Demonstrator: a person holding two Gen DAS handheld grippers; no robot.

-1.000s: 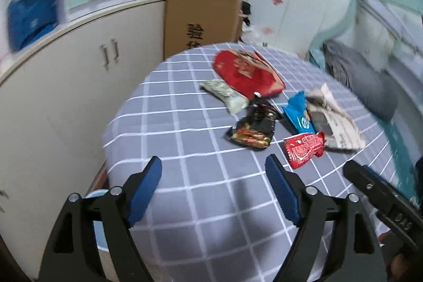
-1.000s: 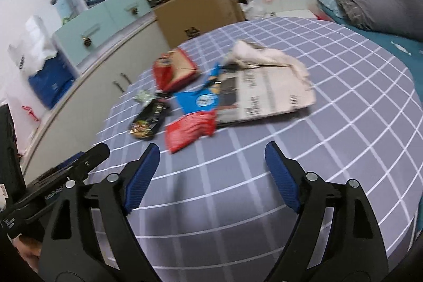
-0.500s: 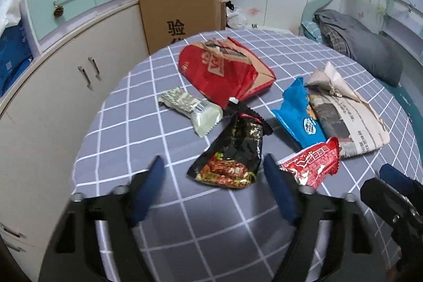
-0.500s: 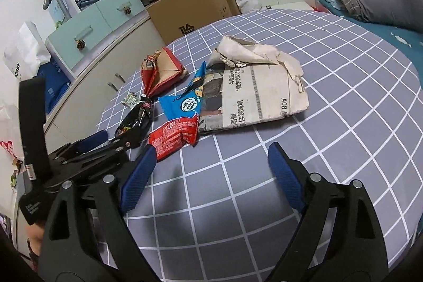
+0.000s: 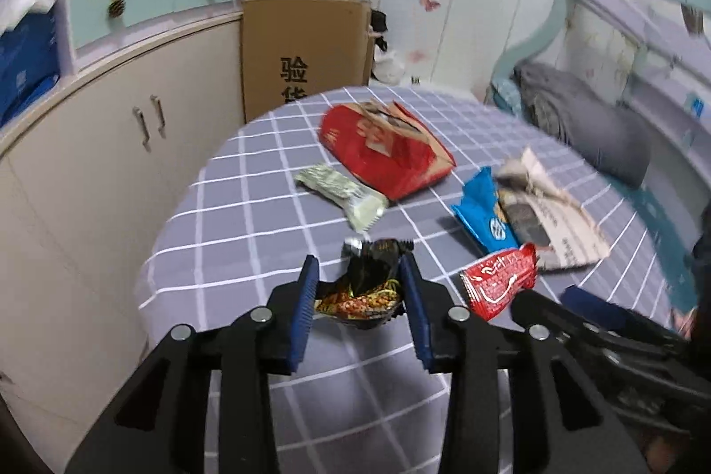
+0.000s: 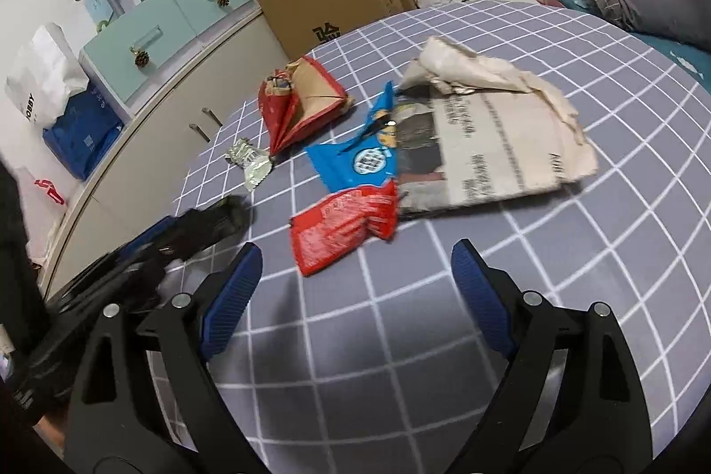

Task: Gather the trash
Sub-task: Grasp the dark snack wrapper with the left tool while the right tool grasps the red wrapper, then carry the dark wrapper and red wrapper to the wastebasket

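My left gripper (image 5: pixel 359 274) is shut on a black snack wrapper (image 5: pixel 366 287), crumpled between its blue pads just above the checked tablecloth (image 5: pixel 231 225). In the right wrist view the left gripper (image 6: pixel 177 238) is blurred at the left. My right gripper (image 6: pixel 355 256) is open and empty, just short of a small red wrapper (image 6: pixel 344 229). That red wrapper also shows in the left wrist view (image 5: pixel 500 280). A blue wrapper (image 6: pixel 355 163), a folded newspaper (image 6: pixel 489 136), a big red bag (image 6: pixel 302 101) and a silver-green wrapper (image 6: pixel 249 161) lie beyond.
The round table's left edge (image 5: pixel 155 252) drops toward beige cabinets (image 5: pixel 89 172). A cardboard box (image 5: pixel 306 52) stands behind the table. A bed with a grey blanket (image 5: pixel 591 118) is at the right. My right gripper (image 5: pixel 622 332) is close beside the left.
My left gripper has moved forward and closed on the black wrapper, crumpling it. My right gripper has come nearer to the small red wrapper and stays open.
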